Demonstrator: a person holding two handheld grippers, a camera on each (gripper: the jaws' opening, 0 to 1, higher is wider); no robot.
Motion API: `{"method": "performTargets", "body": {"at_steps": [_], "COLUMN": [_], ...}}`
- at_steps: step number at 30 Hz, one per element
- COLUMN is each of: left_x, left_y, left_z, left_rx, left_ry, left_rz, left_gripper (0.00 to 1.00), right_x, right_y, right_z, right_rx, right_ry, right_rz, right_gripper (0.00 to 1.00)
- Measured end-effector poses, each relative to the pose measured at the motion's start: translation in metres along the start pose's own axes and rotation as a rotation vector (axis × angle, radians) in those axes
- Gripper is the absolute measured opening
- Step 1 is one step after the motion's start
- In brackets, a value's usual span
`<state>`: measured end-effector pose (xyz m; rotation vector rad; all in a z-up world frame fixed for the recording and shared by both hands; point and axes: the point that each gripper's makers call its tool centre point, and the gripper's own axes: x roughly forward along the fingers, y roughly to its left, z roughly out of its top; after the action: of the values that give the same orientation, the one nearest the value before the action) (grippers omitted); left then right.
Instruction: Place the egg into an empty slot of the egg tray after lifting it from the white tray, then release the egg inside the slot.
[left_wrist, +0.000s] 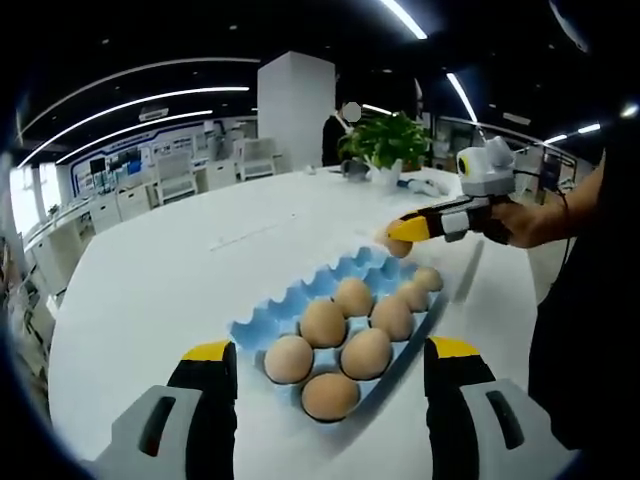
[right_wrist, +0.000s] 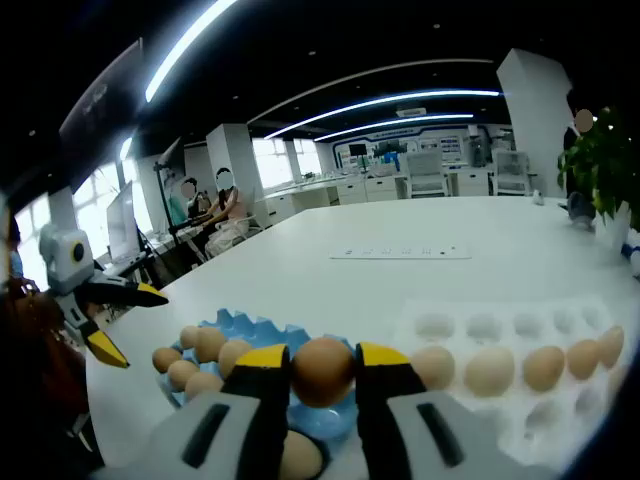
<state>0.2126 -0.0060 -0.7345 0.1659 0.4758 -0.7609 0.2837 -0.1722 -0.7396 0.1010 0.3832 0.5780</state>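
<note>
One large white table (left_wrist: 180, 270) carried both trays: the blue egg tray (left_wrist: 345, 290) and, beside it, the white tray (right_wrist: 560, 410) with a row of eggs. Right gripper (right_wrist: 322, 375) was closed on the egg (right_wrist: 322, 370), holding it over the blue tray's near end. Left gripper (left_wrist: 330, 365) hovered wide open and empty above the same tray. Judged step: carry and placement. Next move would call for lowering into an unfilled cup, then opening gently.

Open far slots in egg tray (left_wrist: 300, 295), eggs (left_wrist: 330, 355) crowding near ones.
</note>
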Motion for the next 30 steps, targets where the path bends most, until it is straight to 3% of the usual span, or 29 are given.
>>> {"method": "performTargets", "body": {"at_steps": [14,30], "left_x": [0.001,0.001], "left_y": [0.0,0.002], "left_z": [0.0,0.0], "left_rx": [-0.006,-0.004], "left_ry": [0.002,0.004], "left_rz": [-0.001,0.0], "left_gripper": [0.76,0.76], "right_x": [0.022,0.032], "right_y": [0.028,0.039], "right_z": [-0.011,-0.025], "right_rx": [-0.039,-0.056], "right_ry": [0.046,0.094], "right_rz": [0.081,0.126], "right_gripper": [0.25,0.25]}}
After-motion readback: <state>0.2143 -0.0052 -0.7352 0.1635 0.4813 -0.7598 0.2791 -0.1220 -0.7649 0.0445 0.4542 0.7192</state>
